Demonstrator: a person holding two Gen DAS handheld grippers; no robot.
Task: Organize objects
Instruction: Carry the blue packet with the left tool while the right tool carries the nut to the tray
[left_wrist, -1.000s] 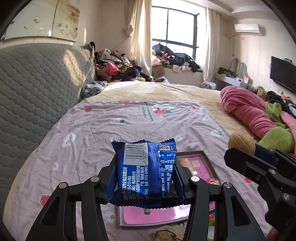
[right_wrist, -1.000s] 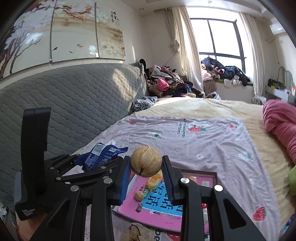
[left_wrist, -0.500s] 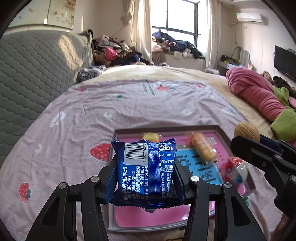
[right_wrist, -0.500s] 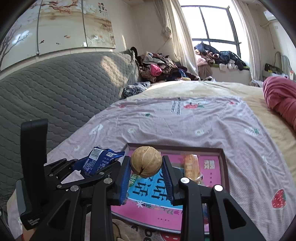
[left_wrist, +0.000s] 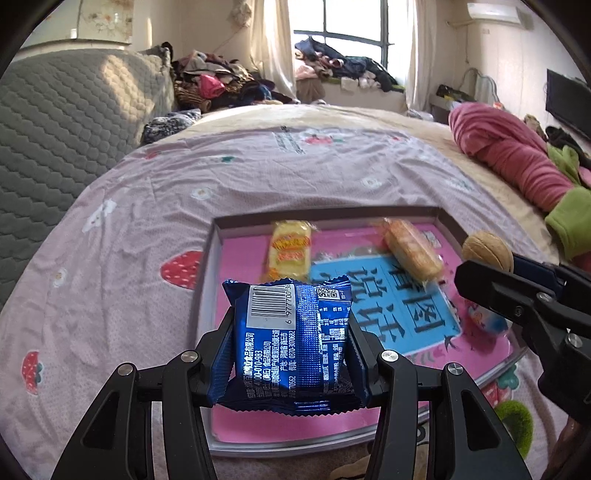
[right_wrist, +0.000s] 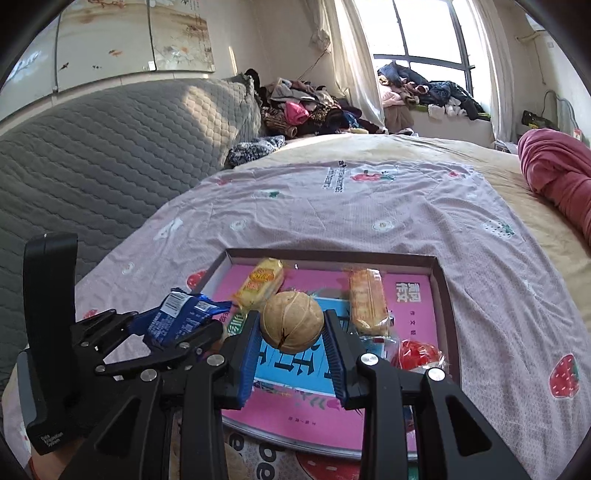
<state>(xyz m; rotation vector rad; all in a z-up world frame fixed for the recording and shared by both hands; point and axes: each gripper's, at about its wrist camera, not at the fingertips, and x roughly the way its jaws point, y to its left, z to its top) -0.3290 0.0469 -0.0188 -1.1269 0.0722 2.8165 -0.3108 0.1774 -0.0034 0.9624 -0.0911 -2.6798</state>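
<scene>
Left hand-held gripper (left_wrist: 293, 345) tilts down over the tray (left_wrist: 448, 221), clamping a blue snack packet (left_wrist: 295, 339). Right hand-held gripper (right_wrist: 291, 341) beside it pinches a walnut (right_wrist: 291, 321). 2 wrapped cakes lie in the tray; a red item is half hidden. Bed (right_wrist: 369, 206), quilted headboard, window beyond.

Bed (left_wrist: 258, 192): covered by a pink strawberry-print sheet.
Headboard (right_wrist: 110, 155): grey, quilted.
Window (left_wrist: 354, 18): brightly lit, flanked by pale curtains (left_wrist: 273, 48).
Clothes pile (right_wrist: 306, 110): heaped beside the headboard.
Air conditioner (left_wrist: 495, 11): mounted high on the wall.
</scene>
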